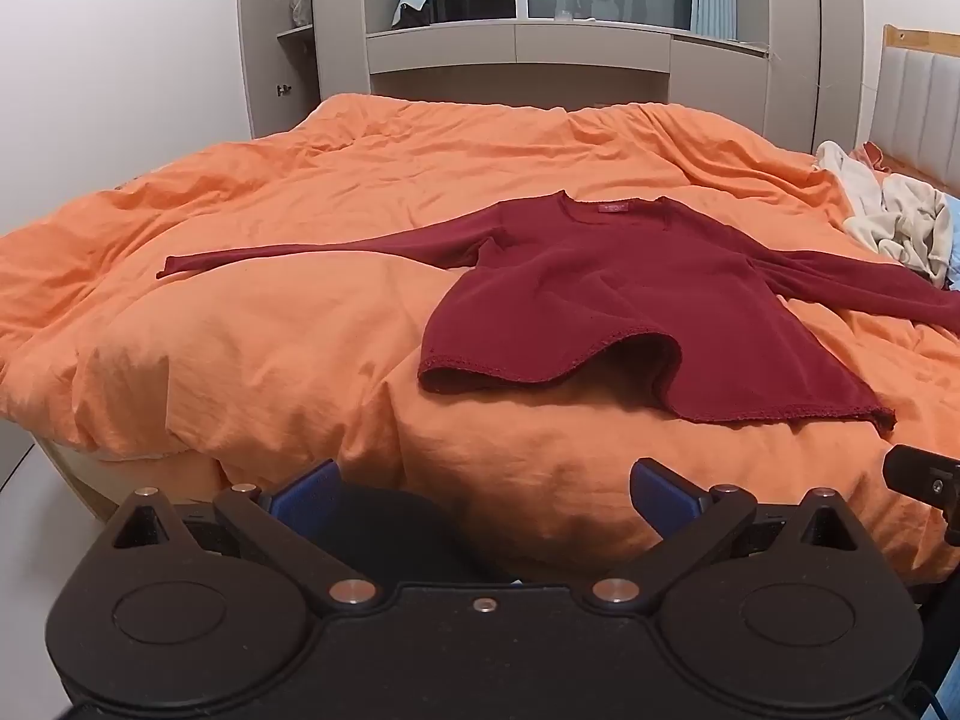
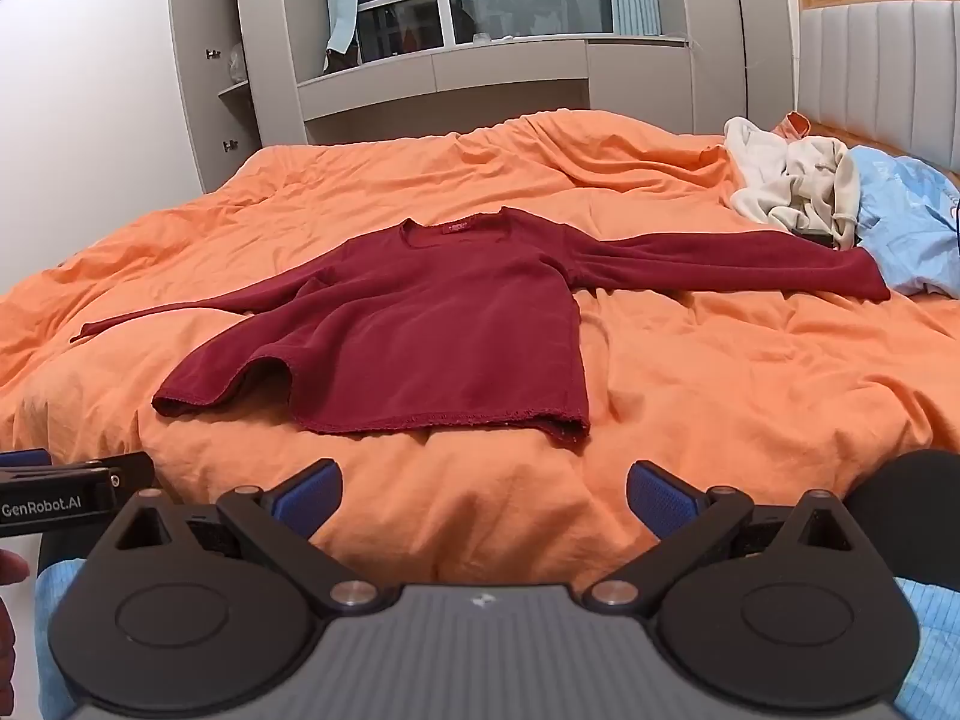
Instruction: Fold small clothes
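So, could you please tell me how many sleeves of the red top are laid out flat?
2: left sleeve stretches toward the bed's left edge, right sleeve toward the pale clothes pile.

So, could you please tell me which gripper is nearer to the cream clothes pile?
Right. The right gripper hovers just left of the cream clothes pile; the left gripper sits further left.

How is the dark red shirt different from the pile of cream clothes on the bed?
The dark red shirt lies spread out flat with both sleeves stretched sideways; the cream clothes are crumpled in a heap. The shirt sits mid-bed, near both open grippers; the heap lies far off by the headboard. The shirt is one clear garment; how many pieces the heap holds I cannot tell. Both rest on the orange duvet, unfolded.
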`<act>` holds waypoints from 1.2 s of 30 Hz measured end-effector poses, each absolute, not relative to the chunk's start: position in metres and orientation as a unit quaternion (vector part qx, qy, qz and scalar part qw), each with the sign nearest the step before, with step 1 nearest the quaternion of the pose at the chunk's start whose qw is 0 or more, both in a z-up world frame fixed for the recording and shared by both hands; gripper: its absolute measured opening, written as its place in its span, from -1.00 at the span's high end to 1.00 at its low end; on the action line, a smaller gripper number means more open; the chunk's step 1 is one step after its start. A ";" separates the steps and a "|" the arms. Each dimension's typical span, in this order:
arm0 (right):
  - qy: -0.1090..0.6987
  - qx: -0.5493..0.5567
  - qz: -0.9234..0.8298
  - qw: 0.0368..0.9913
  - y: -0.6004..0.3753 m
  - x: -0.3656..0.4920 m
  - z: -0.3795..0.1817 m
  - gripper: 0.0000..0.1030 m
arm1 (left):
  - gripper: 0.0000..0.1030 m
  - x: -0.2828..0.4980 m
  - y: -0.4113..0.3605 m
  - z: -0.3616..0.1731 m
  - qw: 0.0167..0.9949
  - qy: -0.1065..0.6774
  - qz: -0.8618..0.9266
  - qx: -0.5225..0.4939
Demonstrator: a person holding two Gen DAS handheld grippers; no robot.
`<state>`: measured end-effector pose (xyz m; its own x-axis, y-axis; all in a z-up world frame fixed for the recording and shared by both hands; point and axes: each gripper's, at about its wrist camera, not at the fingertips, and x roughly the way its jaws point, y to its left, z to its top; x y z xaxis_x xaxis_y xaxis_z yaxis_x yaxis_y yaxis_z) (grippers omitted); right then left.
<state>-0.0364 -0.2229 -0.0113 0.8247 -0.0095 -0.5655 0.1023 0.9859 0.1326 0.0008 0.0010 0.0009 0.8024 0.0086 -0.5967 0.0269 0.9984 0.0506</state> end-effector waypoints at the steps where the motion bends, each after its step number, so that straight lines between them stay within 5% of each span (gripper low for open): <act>1: 0.296 0.079 -0.028 0.951 -0.224 -0.038 -0.010 -1.00 | -0.99 0.001 0.001 0.001 0.949 0.314 -0.004 0.030; 36: 0.300 0.084 -0.029 0.950 -0.226 -0.040 -0.014 -1.00 | -0.99 0.002 0.002 -0.006 0.947 0.319 -0.001 0.029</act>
<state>-0.0396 -0.2259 -0.0139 0.8177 -0.0048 -0.5756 0.1060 0.9841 0.1423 0.0020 0.0022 -0.0056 0.7960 0.0162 -0.6051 0.0211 0.9983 0.0544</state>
